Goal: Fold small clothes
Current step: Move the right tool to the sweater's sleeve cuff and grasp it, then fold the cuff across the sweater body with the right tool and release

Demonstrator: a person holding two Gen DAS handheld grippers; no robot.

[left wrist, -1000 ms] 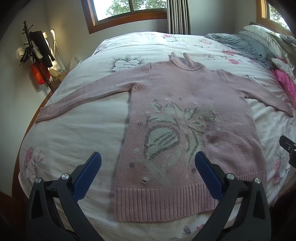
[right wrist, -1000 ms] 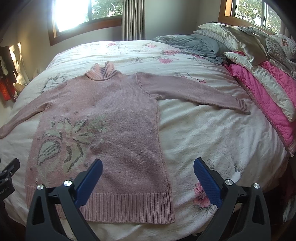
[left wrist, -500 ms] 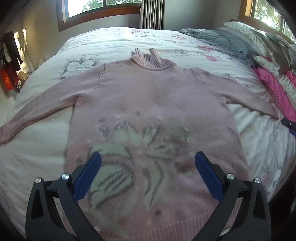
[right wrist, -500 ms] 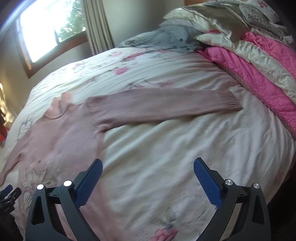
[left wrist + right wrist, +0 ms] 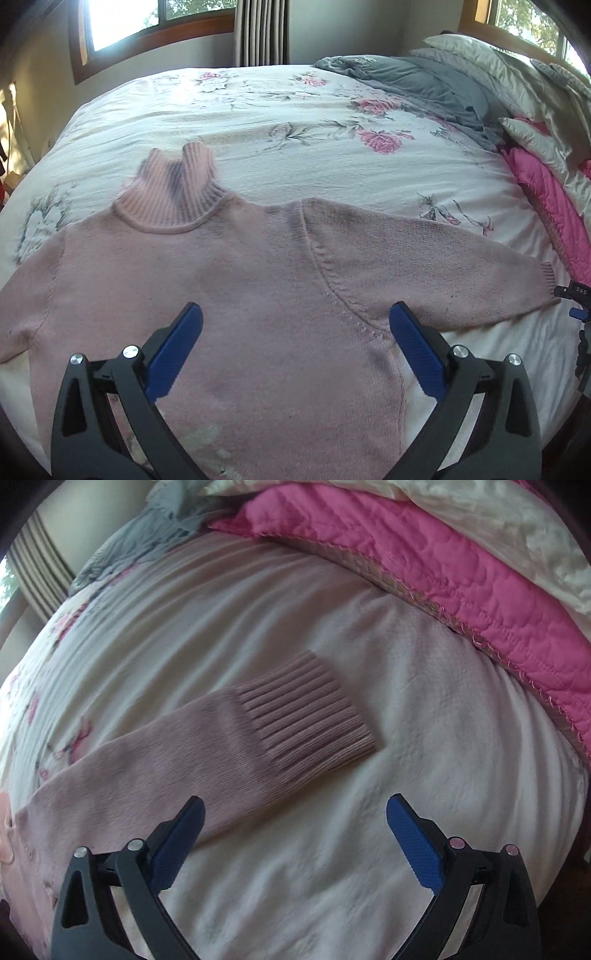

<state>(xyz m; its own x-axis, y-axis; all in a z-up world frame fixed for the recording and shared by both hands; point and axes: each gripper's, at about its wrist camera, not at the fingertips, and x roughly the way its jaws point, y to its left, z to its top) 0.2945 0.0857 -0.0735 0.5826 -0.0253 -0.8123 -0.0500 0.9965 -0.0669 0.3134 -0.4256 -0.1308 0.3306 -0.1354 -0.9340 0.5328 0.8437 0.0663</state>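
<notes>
A pink knit sweater (image 5: 229, 295) lies flat, front up, on the floral bedspread (image 5: 295, 122), its ribbed roll collar (image 5: 173, 199) pointing away from me. My left gripper (image 5: 293, 321) hovers open over the chest and right shoulder seam, holding nothing. The right sleeve (image 5: 424, 266) runs out to the right. In the right wrist view its ribbed cuff (image 5: 310, 709) lies just ahead of my right gripper (image 5: 293, 812), which is open and empty above the bedspread (image 5: 369, 849). The other gripper (image 5: 576, 295) shows at the left wrist view's right edge, by the cuff.
A bright pink quilt (image 5: 461, 565) and cream pillows (image 5: 498, 70) are piled along the right side of the bed. A grey blanket (image 5: 413, 85) lies at the far right. Windows and a striped curtain (image 5: 260, 31) stand behind the bed.
Both grippers moved forward over the bed. The left went from the hem up to the chest and shoulder. The right swung out along the right sleeve to its cuff. Both stayed open.
</notes>
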